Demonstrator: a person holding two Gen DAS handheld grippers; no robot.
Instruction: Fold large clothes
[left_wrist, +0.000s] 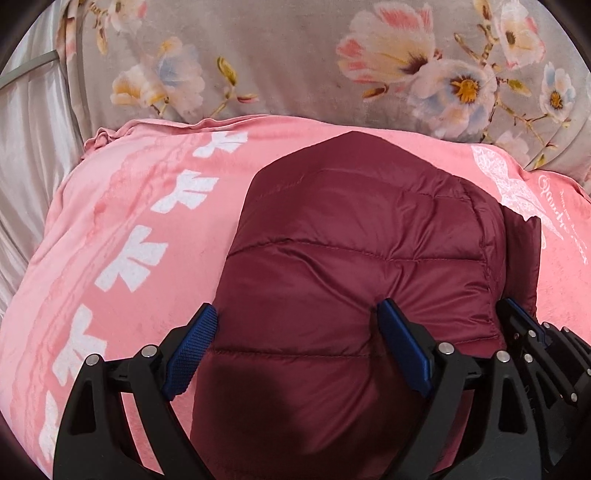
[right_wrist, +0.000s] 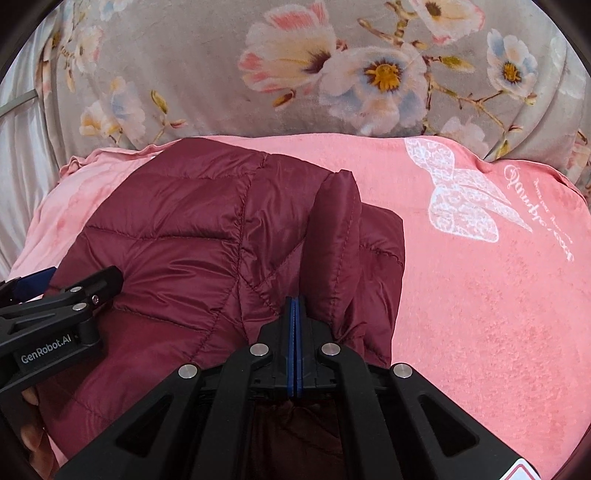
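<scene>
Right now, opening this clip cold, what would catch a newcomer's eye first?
The dark maroon quilted puffer jacket dominates, bunched on a pink printed blanket mid-frame. The left tool sits open with its blue pads astride the jacket's near edge, while the right tool is shut on a raised fold. Behind lies a grey floral plush bedspread.

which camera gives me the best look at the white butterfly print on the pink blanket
The right wrist view: the butterfly print lies whole and unobstructed on the pink blanket. In the left wrist view it sits squeezed at the right edge, its lower part hidden behind the maroon jacket.
</scene>
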